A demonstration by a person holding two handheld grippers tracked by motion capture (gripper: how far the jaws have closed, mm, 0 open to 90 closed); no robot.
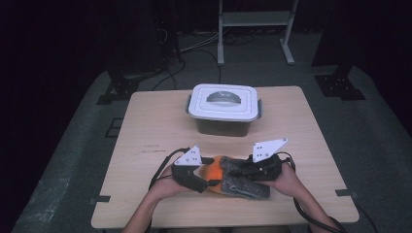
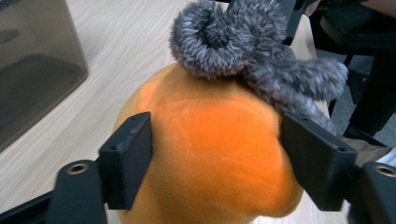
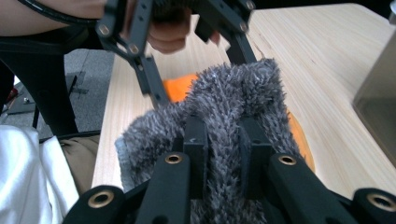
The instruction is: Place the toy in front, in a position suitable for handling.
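An orange plush toy (image 1: 214,174) lies near the table's front edge, with a grey fuzzy cloth (image 1: 245,187) draped over and beside it. My left gripper (image 1: 206,177) comes in from the left. In the left gripper view its two black jaws press on either side of the orange plush toy (image 2: 210,140), and the grey fuzzy cloth (image 2: 233,42) curls over the toy's far end. My right gripper (image 1: 232,171) comes in from the right. In the right gripper view my right gripper (image 3: 224,140) is shut on a fold of the grey cloth (image 3: 224,93).
A dark plastic box with a white lid and grey handle (image 1: 223,104) stands at the middle back of the wooden table (image 1: 291,121). Its side wall (image 2: 28,70) is close on the left in the left gripper view. Bare wood lies left and right of the hands.
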